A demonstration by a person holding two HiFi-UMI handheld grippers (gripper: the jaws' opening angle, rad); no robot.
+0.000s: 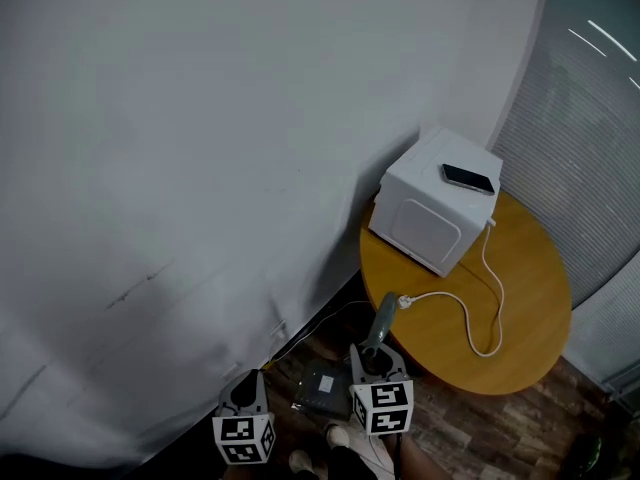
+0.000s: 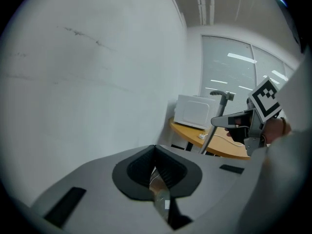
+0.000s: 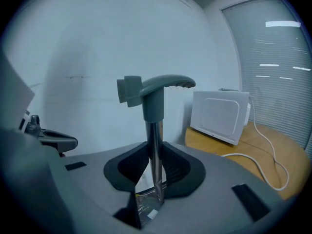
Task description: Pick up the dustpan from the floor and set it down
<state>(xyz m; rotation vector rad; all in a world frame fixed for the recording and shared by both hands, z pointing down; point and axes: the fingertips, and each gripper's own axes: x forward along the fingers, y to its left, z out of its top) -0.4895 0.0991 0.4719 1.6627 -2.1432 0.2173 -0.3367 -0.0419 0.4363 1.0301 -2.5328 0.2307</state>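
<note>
Grey dustpan (image 3: pixel 155 94), its pole pinched in right claw (image 3: pixel 154 169); left claw (image 2: pixel 157 168) pressed together.

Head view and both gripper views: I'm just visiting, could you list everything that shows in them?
dustpan: one, grey-green handle on a metal pole, clamped in the right gripper
table: one, round, wooden, by the wall
box appliance: one, white, on the table
phone: one, dark, on top of the box appliance
cable: one, white, across the table
wall: white, at the left
blinds: grey, at the right
floor: brown wood
shoes: two, light, at the bottom edge
left gripper: one, grey, shut, empty
right gripper: one, grey, shut on the dustpan's pole
</note>
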